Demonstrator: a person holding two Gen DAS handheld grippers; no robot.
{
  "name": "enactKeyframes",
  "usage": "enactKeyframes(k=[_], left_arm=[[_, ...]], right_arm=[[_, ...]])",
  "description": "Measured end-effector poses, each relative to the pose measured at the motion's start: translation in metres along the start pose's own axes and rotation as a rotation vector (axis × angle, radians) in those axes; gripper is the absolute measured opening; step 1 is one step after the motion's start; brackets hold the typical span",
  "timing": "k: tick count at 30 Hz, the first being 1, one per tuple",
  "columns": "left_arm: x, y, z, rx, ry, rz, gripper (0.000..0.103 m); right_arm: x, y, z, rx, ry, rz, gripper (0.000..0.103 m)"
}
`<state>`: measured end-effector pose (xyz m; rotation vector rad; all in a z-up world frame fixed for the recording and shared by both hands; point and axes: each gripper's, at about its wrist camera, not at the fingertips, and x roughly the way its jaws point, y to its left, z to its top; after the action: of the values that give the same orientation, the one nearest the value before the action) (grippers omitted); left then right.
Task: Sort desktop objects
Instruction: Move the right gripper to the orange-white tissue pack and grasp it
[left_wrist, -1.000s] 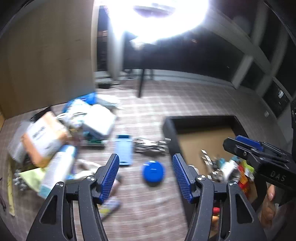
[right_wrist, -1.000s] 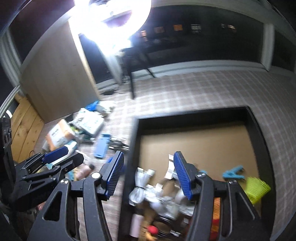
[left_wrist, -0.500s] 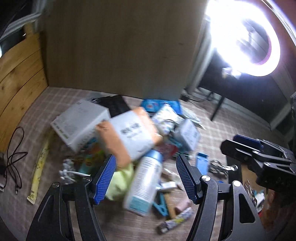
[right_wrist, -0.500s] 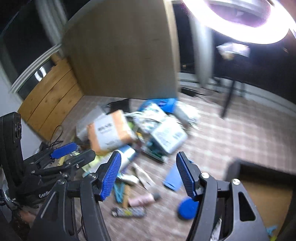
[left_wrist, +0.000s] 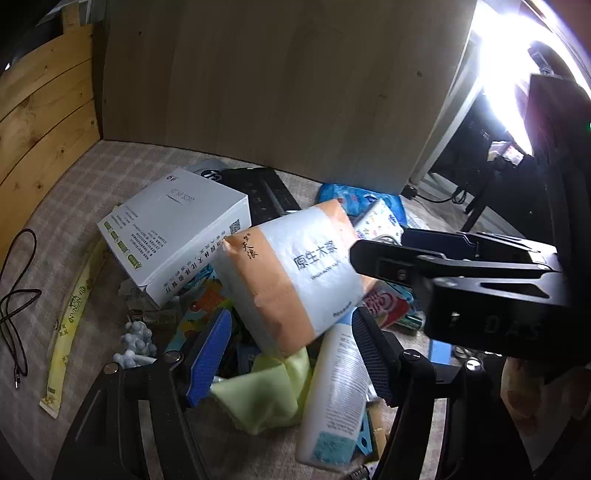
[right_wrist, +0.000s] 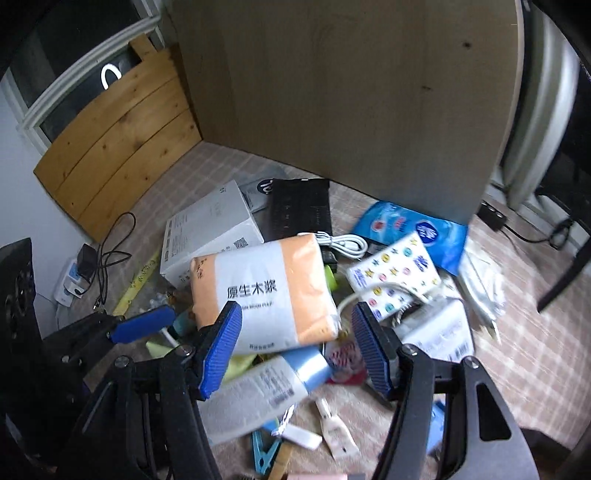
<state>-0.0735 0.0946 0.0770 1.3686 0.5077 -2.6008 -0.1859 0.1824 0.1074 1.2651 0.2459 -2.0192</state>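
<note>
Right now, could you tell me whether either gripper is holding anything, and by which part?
Nothing is held: the left gripper and right gripper both hang open above the orange-and-white tissue pack.

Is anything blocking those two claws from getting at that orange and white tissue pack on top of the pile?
Nothing visible does. The tissue pack lies on top of the heap, with open air between it and both the right gripper and the left gripper.

A tall pale wood-grain panel (right_wrist: 351, 99) stands upright at twelve o'clock, rising from the checked beige cloth (left_wrist: 77, 206) that covers the surface. At nine to ten o'clock runs a knotty plank board (right_wrist: 118, 147), with a white-framed dark window (right_wrist: 85, 70) above it. A glaring bright light (left_wrist: 513, 85) blows out the view at two o'clock.
</note>
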Motion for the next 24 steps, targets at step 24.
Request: enactKeyframes(k=[24], left_arm=[[0.034, 0.009, 0.007, -0.026, 0.032, -0.030, 0.064]], right_arm=[[0.050, 0.001, 0.011, 0.004, 0.076, 0.115, 0.072]])
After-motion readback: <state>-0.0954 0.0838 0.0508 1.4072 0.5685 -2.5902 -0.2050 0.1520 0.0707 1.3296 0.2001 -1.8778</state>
